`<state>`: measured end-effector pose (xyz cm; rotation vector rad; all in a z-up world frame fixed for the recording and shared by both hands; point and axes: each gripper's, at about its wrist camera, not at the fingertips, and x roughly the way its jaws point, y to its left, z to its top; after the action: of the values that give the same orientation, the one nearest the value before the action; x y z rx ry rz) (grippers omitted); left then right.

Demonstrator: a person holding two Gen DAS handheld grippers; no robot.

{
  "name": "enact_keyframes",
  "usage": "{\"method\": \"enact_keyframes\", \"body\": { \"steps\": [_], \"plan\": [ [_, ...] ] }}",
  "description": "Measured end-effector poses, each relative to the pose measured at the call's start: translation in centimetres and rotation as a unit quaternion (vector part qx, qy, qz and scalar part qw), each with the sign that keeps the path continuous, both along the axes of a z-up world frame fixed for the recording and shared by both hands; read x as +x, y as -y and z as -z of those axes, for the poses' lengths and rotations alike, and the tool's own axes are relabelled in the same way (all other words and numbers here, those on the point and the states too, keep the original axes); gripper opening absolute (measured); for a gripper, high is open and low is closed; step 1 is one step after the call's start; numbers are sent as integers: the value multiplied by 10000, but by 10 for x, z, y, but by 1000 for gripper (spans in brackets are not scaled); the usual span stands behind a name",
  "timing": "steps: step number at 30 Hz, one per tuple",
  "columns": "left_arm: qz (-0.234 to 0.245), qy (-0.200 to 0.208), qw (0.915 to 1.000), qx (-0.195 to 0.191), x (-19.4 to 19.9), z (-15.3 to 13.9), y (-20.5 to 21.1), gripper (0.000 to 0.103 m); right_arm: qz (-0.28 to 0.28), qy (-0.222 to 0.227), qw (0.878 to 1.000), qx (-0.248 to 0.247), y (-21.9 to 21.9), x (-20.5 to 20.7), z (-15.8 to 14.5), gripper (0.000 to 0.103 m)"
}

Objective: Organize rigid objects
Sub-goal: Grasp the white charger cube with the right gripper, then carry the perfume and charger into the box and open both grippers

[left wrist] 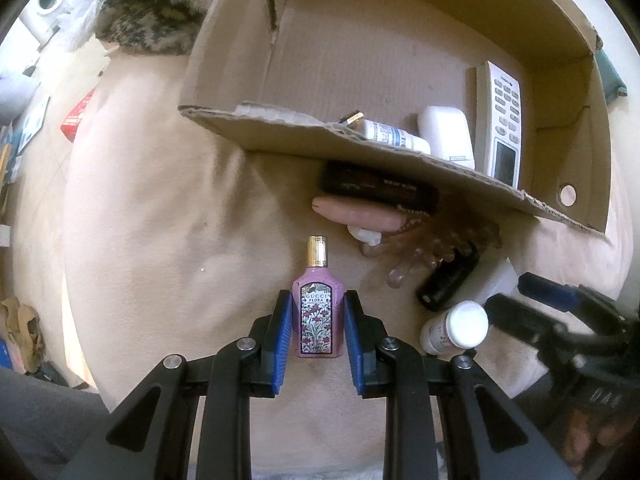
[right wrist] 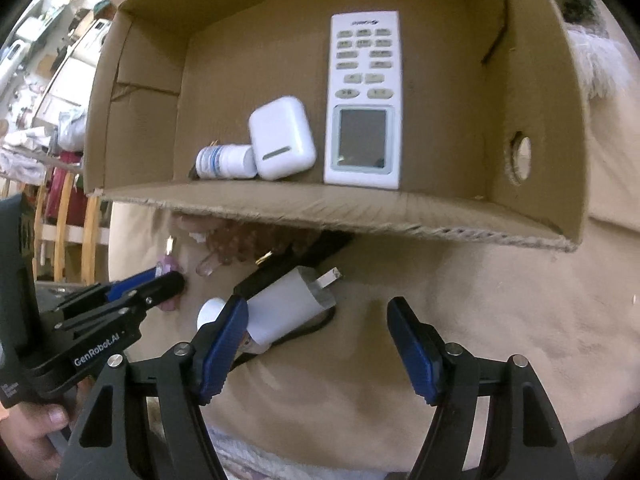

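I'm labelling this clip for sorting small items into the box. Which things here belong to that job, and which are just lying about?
Job:
perfume bottle, clamped in left gripper
cardboard box
remote, earbud case, small white bottle, already boxed
white charger, still outside

Lying about:
red packet
fluffy cushion

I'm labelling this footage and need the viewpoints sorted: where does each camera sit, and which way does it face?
Left wrist: on the left gripper, facing down at a perfume bottle between its pads; the right gripper shows.
Right wrist: on the right gripper, jaws open, facing the cardboard box and white charger; a hand shows.
Shared: box, remote, earbud case.
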<state>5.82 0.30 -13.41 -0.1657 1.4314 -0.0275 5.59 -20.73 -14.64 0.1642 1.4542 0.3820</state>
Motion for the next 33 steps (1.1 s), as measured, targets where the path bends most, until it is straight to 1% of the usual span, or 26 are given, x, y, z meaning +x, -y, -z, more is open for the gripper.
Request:
{"method": "enact_keyframes", "body": {
  "steps": [4, 6, 8, 11, 12, 13, 14, 15, 18, 21, 25, 29, 33],
  "plan": [
    [10, 15, 10000, 12, -1, 4, 5, 23, -300, 116, 9994, -163, -17, 2, 1, 77],
    [-7, 29, 10000, 14, -1, 3, 5, 23, -542, 209, 9973, -454, -27, 1, 3, 77],
    [-26, 32, 10000, 20, -1, 2, 4, 23, -711, 212, 9953, -627, -35, -1, 8, 77],
    [-33, 15, 10000, 44, -1, 2, 6, 23, -779, 403, 9928, -820, -40, 0, 7, 77],
    [-23, 11, 10000, 55, -1, 3, 6, 23, -779, 439, 9928, -802, -40, 1, 6, 73],
    [-12, 16, 10000, 76, -1, 3, 8, 23, -766, 434, 9933, -755, -39, 2, 6, 59],
    [3, 34, 9999, 109, -2, 3, 9, 23, -760, 403, 9939, -687, -41, 1, 7, 52],
    [17, 54, 9999, 141, -2, 2, 10, 23, -752, 419, 9941, -666, -40, 1, 6, 50],
    [19, 136, 9996, 257, -4, -1, 13, 23, -859, 515, 9925, -706, -43, -1, 2, 50],
    [-22, 194, 9993, 312, -7, -4, 12, 23, -787, 528, 9933, -661, -48, -3, -3, 50],
    [-123, 264, 9990, 349, -12, -10, 8, 23, -576, 621, 9952, -491, -32, -10, -17, 50],
    [-286, 457, 9980, 328, -18, -24, 3, 23, -386, 809, 9955, -315, -16, -19, -32, 50],
    [-387, 739, 9959, 352, -27, -44, 2, 23, -130, 1161, 9931, -46, -2, -26, -59, 50]
  ]
}}
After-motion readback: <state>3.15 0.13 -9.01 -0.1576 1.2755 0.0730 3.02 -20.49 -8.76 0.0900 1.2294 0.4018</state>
